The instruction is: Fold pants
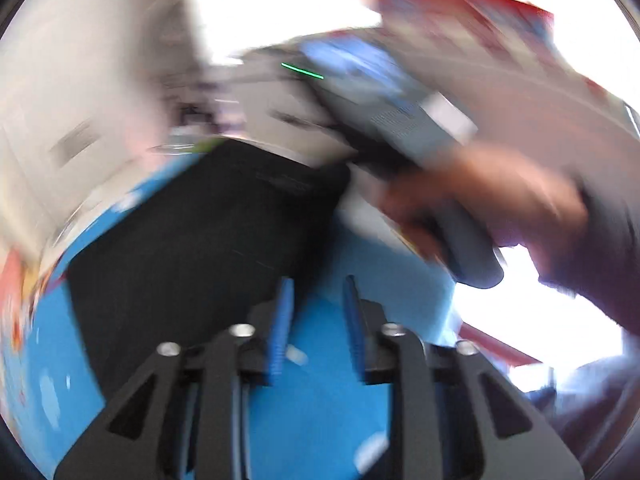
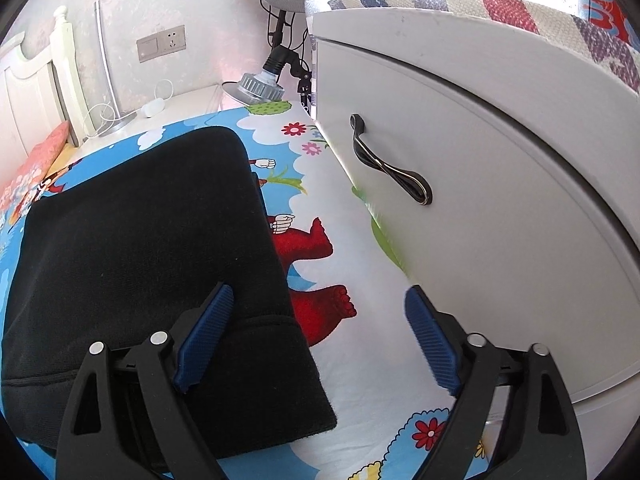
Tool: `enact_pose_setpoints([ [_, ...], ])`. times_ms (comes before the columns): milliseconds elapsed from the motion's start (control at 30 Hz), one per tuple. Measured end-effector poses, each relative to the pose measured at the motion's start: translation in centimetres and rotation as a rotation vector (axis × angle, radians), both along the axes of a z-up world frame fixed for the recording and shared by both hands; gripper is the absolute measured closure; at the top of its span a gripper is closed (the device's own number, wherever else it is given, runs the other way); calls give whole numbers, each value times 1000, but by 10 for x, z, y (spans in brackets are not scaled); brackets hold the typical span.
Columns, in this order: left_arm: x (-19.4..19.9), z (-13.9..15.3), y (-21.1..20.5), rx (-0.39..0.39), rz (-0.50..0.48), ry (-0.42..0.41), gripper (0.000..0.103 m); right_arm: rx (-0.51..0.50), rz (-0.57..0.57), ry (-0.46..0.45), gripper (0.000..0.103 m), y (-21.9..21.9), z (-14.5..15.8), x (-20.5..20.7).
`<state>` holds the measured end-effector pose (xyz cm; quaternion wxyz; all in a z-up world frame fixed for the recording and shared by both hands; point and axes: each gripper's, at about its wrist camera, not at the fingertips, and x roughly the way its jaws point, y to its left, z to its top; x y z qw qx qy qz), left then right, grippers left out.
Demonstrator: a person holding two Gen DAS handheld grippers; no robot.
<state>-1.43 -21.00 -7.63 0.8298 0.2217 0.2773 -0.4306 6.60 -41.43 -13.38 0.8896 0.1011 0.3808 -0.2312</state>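
Observation:
The black pants lie folded into a compact rectangle on the cartoon-print bed sheet. My right gripper is wide open and empty, with its left finger over the pants' near right part and its right finger over the bare sheet. The left wrist view is blurred by motion. There the pants lie ahead and to the left. My left gripper hovers over the blue sheet with its jaws a narrow gap apart and nothing between them. The right hand and its gripper body show at the upper right.
A white drawer cabinet with a dark handle stands close on the right of the bed. A lamp, cables and a wall socket are at the back. A pink pillow and white headboard are far left.

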Motion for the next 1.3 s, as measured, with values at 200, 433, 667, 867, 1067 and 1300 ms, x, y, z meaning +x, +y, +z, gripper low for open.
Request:
enact_pose_setpoints([
  [200, -5, -43, -40, 148, -80, -59, 54, 3, -10, -4, 15, -2, -1, 1],
  [433, -51, -43, -36, 177, -306, -169, 59, -78, 49, -41, 15, 11, 31, 0],
  [667, 20, -1, 13, -101, 63, -93, 69, 7, 155, -141, 15, 25, 59, 10],
  [867, 13, -46, -26, 67, -53, -91, 71, 21, 185, -40, 15, 30, 34, 30],
  [1067, -29, -56, -30, 142, -159, -308, 82, 67, 160, 31, 15, 20, 7, 30],
  [1300, -10, -77, -36, 197, -228, -122, 81, 72, 164, 36, 15, 19, 3, 29],
])
